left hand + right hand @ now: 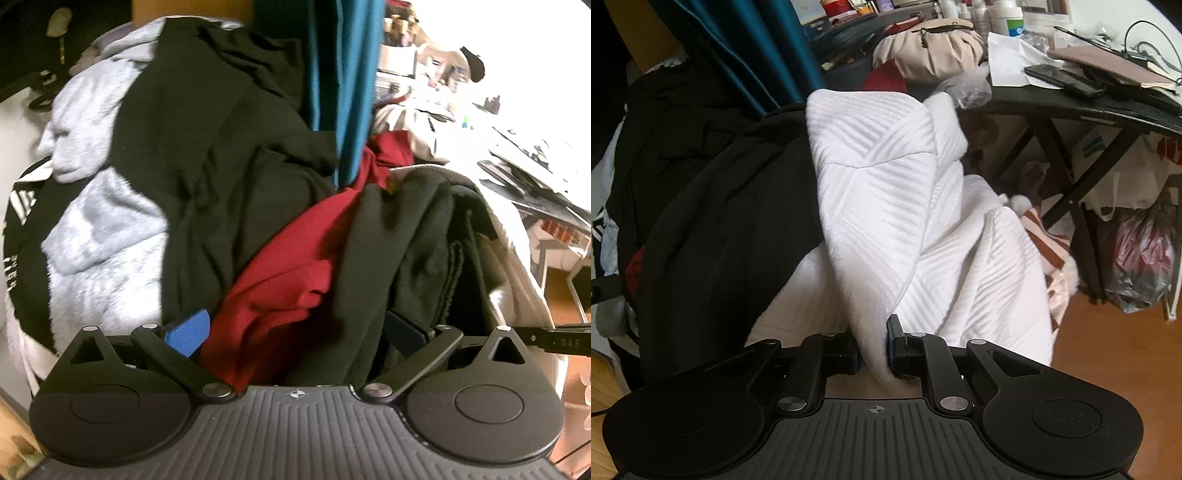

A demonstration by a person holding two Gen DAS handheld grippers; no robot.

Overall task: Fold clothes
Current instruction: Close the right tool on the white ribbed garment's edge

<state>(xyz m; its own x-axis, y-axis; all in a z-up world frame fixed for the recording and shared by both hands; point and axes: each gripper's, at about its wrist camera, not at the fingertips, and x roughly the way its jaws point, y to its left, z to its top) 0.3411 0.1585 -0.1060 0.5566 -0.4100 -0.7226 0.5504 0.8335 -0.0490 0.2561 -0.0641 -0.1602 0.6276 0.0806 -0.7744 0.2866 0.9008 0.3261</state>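
Note:
In the left wrist view my left gripper is open, its blue pads spread wide, with a red garment and a black garment of the clothes pile lying between the jaws. A grey fleece and more black clothes lie beyond. In the right wrist view my right gripper is shut on a fold of a white ribbed garment, which rises in a peak and drapes down to the right. Black clothes lie to its left.
A teal curtain hangs behind the pile and also shows in the right wrist view. A black table cluttered with bottles, a phone and a beige bag stands at right, plastic bags under it on wooden floor.

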